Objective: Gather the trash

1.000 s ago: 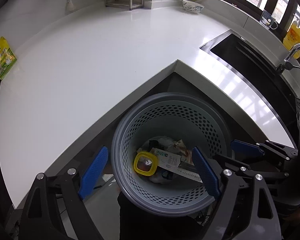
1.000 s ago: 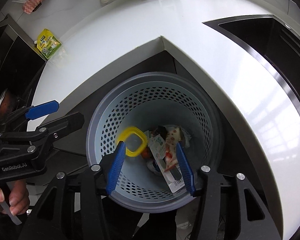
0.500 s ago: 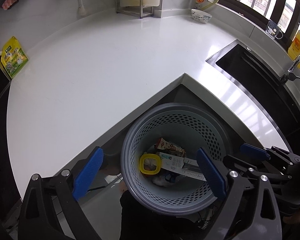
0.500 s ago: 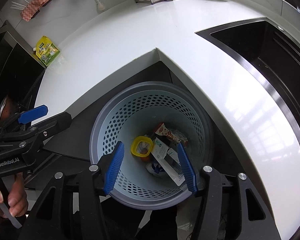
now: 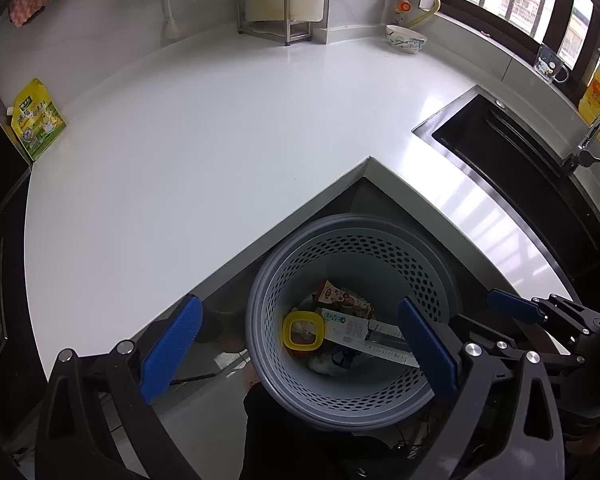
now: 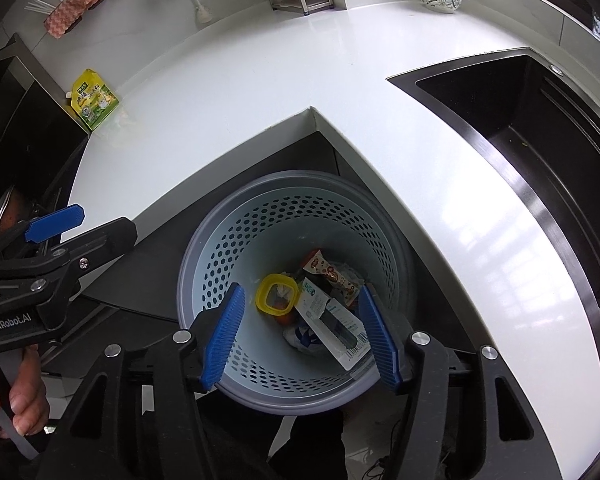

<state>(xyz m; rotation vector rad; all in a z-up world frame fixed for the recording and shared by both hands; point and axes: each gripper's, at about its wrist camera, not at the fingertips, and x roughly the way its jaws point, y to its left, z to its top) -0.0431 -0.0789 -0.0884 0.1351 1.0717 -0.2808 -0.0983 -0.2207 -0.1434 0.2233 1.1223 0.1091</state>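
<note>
A grey perforated waste bin [image 5: 352, 220] [image 6: 300, 176] stands on the floor inside the counter's corner. In it lie a yellow square ring [image 5: 303, 330] [image 6: 277, 299], a white carton [image 5: 364, 336] [image 6: 332, 324] and a snack wrapper [image 5: 342, 296] [image 6: 332, 274]. My left gripper [image 5: 299, 308] hangs above the bin, open wide and holding nothing. Over the same bin, my right gripper [image 6: 302, 292] is opening its jaws with nothing between them. Each gripper shows at the edge of the other's view.
A white L-shaped counter [image 5: 220, 140] wraps around the bin. A black sink [image 5: 512, 152] with a faucet lies to the right. A yellow-green pouch [image 5: 36, 120] stands at the far left, a bowl [image 5: 406, 38] and a metal rack [image 5: 276, 12] at the back. A person's hand [image 6: 12, 400] grips the left tool.
Both grippers have risen away from the bin, which looks smaller now. The left jaws spread wider and the right jaws widened a little. The yellow ring settled flat on the trash.
</note>
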